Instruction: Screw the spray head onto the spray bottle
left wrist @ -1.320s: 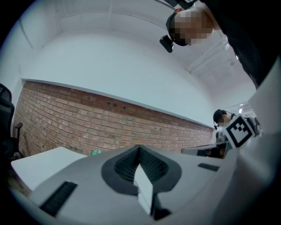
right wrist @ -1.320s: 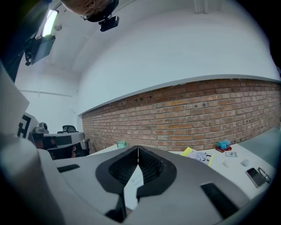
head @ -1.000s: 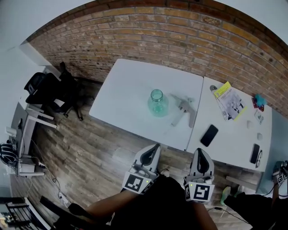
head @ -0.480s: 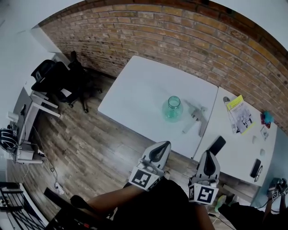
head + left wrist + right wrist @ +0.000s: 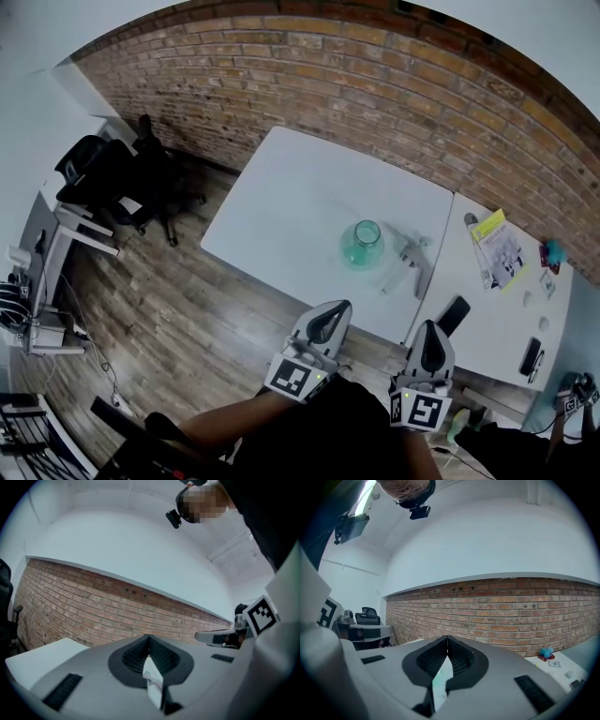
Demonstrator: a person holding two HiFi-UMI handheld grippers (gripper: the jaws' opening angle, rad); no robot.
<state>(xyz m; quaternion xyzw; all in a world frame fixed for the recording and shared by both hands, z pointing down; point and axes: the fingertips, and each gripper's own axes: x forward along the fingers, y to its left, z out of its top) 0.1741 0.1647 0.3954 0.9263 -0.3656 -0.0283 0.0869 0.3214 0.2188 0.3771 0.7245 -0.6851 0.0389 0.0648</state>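
While the left of the head view is filled by a wooden floor (image 5: 178,309), a black office chair (image 5: 98,178) is seen there beside a desk (image 5: 66,230). A brick wall (image 5: 375,84) is stretched across the top. In front of it a white surface (image 5: 300,187) is set, and near its right edge a clear greenish bottle (image 5: 362,244) is stood upright with its neck uncapped. Just right of the bottle, and apart from it, the spray head (image 5: 412,255) is laid flat on the same surface, with its thin tube stretched toward the near edge. A second white surface (image 5: 478,291) is butted against the first on the right. A dark phone (image 5: 453,315), a yellow-edged booklet (image 5: 497,246), a small blue thing (image 5: 553,251) and another dark phone (image 5: 531,356) are laid on it.

Low in the view, the left tongs (image 5: 339,306) are held over the floor just short of the near edge of the first surface. They are pointed roughly toward the bottle. In the left gripper view they are seen clenched tip to tip, with nothing gripped. Further right, the right tongs (image 5: 430,325) are held beside the near edge where the two surfaces meet, close to the first phone. In the right gripper view they are likewise seen clenched and empty. Both pairs are kept well apart from the bottle and the spray head.
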